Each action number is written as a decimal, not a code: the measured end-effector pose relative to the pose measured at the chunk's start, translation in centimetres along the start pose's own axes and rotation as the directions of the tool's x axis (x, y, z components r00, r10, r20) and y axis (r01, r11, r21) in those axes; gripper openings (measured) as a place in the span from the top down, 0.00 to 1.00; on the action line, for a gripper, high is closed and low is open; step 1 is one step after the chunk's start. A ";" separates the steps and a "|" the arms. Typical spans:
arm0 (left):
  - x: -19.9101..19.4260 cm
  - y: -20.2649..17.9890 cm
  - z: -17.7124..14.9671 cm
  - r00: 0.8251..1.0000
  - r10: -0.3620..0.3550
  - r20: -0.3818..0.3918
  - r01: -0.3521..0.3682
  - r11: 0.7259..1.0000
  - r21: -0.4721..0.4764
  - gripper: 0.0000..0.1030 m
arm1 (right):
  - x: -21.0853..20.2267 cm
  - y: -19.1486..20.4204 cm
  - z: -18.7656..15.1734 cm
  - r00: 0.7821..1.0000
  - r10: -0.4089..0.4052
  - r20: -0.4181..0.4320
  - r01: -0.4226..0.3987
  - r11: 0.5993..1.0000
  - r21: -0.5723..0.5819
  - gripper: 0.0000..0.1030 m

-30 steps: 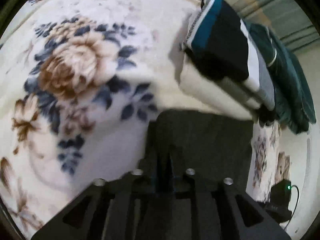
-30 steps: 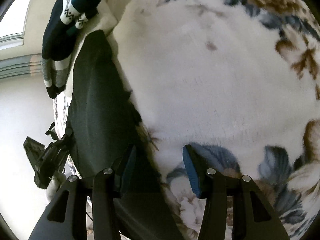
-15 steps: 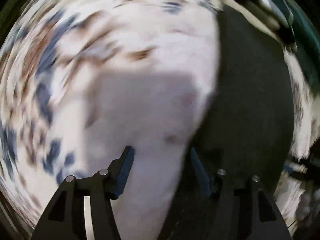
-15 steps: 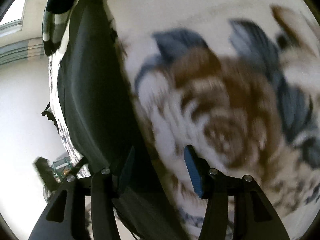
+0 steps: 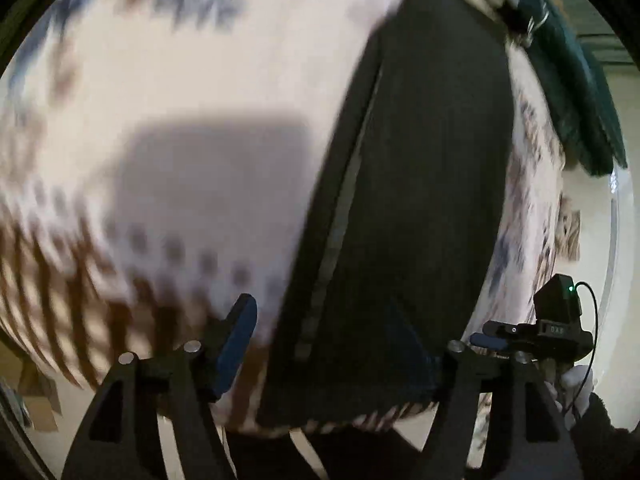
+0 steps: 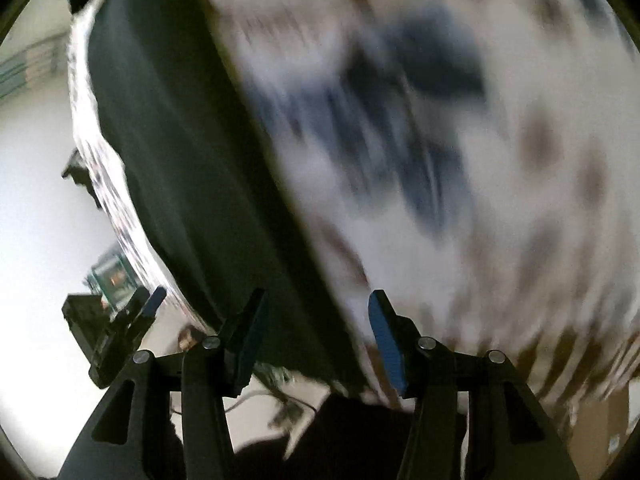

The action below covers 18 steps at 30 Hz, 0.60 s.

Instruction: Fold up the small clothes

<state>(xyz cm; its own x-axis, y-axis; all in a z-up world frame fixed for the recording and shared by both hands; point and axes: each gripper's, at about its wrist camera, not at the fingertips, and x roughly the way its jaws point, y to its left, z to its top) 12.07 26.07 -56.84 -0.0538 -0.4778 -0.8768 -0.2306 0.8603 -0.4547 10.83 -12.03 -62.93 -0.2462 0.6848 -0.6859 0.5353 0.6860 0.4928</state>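
Writing: none legible; the small display on the right gripper's body, seen from the left wrist view, is too small and blurred to make out.
Cloth (image 5: 420,184): dark garment lying flat in a long strip on the floral blanket (image 5: 168,80), along the side of the bed; its near end reaches the blanket's near edge.
Cloth edges: a pale seam line runs down its left side in the left view; both long edges look straight, though blur softens them.
Left gripper (image 5: 332,340): jaws opening, spread wide over the cloth's near end; the pads are not pressing on it.
Right gripper (image 6: 316,328): jaws parted, nothing clamped; the cloth's right edge passes between them.
Pile (image 5: 576,80): teal and other folded clothes at the cloth's far end.
Open room: wide bare blanket beside the cloth; pale floor (image 6: 36,208) past the bed's edge.
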 end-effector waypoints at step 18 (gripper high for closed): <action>0.6 3.4 -5.4 0.989 -0.101 0.112 0.094 0.994 0.063 0.92 | 8.2 1.9 -6.0 0.994 0.011 0.106 -0.006 0.999 -0.047 0.92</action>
<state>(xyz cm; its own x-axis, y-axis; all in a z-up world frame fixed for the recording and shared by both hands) 5.97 27.77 -58.09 0.0787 -0.5391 -0.8385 -0.1726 0.8211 -0.5441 4.97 -3.67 -64.44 -0.1536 0.6622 -0.7334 0.4981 0.6929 0.5213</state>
